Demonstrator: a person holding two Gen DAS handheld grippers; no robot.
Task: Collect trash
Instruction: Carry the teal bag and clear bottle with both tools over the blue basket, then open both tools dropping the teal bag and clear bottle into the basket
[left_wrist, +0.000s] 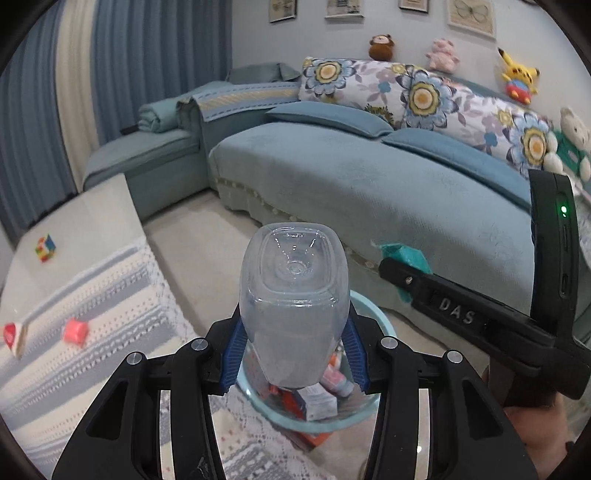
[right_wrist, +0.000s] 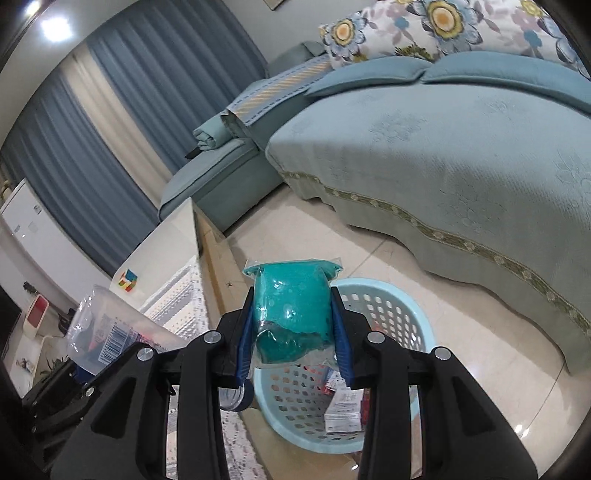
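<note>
My left gripper (left_wrist: 293, 354) is shut on a clear plastic bottle (left_wrist: 293, 295), held bottom-forward above the light blue basket (left_wrist: 332, 424). The basket holds several small cartons and wrappers. My right gripper (right_wrist: 293, 332) is shut on a teal packet in clear wrap (right_wrist: 291, 310), held over the same perforated basket (right_wrist: 402, 314) on the floor. The bottle also shows at the left of the right wrist view (right_wrist: 110, 332). The right gripper's body and the teal packet (left_wrist: 402, 254) show at the right of the left wrist view.
A low table with a striped knitted cloth (left_wrist: 74, 314) stands at left, carrying a colour cube (left_wrist: 45, 248), a pink piece (left_wrist: 75, 332) and a red-white piece (left_wrist: 13, 338). A blue sofa (left_wrist: 369, 192) with cushions and plush toys lies beyond the tiled floor (right_wrist: 443, 332).
</note>
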